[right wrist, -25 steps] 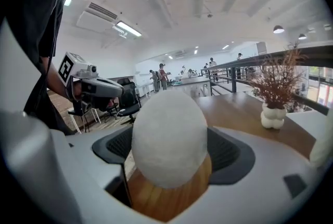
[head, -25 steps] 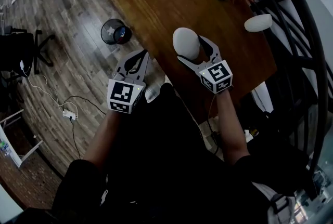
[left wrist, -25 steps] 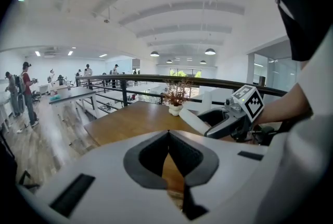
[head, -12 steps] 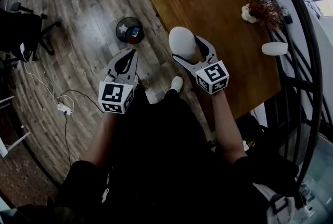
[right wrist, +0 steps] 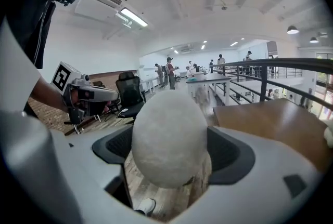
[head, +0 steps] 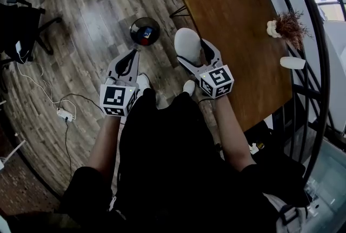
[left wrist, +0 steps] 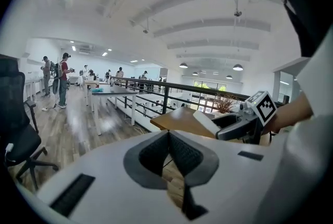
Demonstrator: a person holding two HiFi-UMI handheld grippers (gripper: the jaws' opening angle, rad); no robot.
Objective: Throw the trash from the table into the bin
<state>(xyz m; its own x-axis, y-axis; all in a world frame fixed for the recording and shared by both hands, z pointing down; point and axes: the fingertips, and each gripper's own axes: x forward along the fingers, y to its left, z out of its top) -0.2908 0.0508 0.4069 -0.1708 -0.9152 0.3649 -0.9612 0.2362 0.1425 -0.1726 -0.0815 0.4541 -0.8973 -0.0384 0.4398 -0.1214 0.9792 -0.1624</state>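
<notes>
My right gripper (head: 192, 51) is shut on a white egg-shaped lump of trash (head: 187, 44), which fills the right gripper view (right wrist: 168, 137) between the two pads. It hangs over the floor just off the wooden table's (head: 238, 15) near corner. A round black bin (head: 145, 31) with scraps in it stands on the plank floor, ahead and between both grippers. My left gripper (head: 131, 55) is shut on nothing, its pads pressed together (left wrist: 168, 135), and points at the floor just left of the bin. A second white lump (head: 292, 62) lies at the table's far right edge.
A dried plant in a white pot (head: 285, 24) stands on the table near a black railing (head: 319, 80). An office chair (head: 21, 24) sits at the far left. A power strip with cable (head: 64, 114) lies on the floor. The person's shoes (head: 142, 81) are below the grippers.
The view has swung left off the table. The bin now sits nearer, straight ahead between the grippers. The right gripper keeps its hold on the white lump; the left stays shut.
</notes>
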